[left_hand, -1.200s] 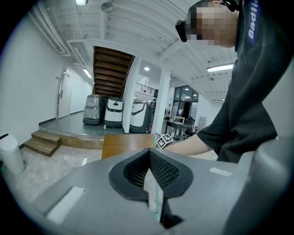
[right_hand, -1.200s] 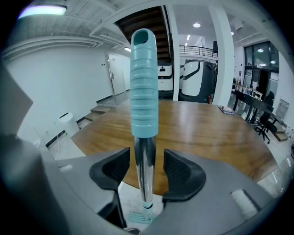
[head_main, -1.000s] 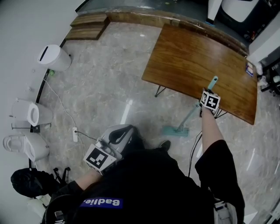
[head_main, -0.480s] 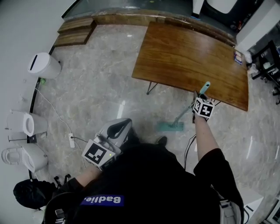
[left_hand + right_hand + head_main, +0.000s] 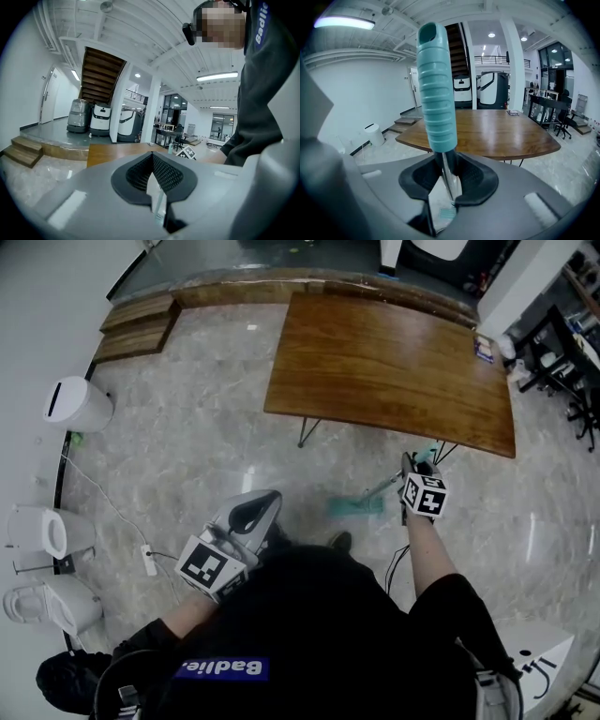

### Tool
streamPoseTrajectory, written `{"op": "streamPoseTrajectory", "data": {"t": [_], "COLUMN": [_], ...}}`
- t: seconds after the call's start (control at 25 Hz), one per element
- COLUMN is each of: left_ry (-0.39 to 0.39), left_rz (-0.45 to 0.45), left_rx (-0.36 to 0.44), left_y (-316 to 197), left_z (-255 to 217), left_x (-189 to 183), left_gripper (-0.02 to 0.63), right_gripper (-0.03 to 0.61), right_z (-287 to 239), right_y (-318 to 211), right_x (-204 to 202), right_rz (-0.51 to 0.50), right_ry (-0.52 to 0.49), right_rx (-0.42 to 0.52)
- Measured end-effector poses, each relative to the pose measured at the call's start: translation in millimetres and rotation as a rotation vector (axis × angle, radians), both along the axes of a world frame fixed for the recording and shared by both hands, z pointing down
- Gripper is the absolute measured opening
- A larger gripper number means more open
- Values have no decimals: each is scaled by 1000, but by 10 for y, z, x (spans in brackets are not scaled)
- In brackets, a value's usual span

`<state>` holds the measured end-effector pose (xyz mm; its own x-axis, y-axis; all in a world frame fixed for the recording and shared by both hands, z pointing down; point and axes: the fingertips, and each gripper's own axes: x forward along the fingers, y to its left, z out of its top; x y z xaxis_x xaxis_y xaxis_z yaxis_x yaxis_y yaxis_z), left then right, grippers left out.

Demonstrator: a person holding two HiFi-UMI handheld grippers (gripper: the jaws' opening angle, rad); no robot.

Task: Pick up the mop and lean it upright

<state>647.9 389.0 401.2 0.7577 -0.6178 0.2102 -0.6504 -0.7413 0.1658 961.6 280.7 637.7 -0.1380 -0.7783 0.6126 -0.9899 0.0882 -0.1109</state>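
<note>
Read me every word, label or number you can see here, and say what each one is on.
"Badlie": white letters on a blue strip on the person's black top; last letters uncertain.
Left cube and right cube: black-and-white square marker patterns, no words.
Small printed item on the brown wooden table: too small to read.

mop point(image 5: 354, 506) now clear of table point(image 5: 375, 362) edge
</note>
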Motion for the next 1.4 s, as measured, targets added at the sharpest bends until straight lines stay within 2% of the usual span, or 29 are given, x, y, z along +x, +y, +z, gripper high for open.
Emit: {"op": "streamPoseTrajectory", "data": {"t": [0.32, 0.68, 1.04, 1.4], "left_ry": [12, 42, 65, 70], "left_rz": [41, 76, 96, 114], "left_rx": [16, 40, 42, 61], "left_y": [-10, -32, -3, 13], "left_z": [-2, -87, -80, -126], "left_x": [73, 151, 203, 279], "left_gripper": [20, 20, 20, 20], "right_gripper": [98, 97, 95, 92], "right_z": [-340, -1155, -1799, -2104], "right_y": [340, 240, 424, 850], "right_x": [-208, -497, -1063, -1611], "right_rz": [-24, -57, -179, -323], "right_ry": [6, -17, -56, -111], "right_rx": [65, 198, 315, 359]}}
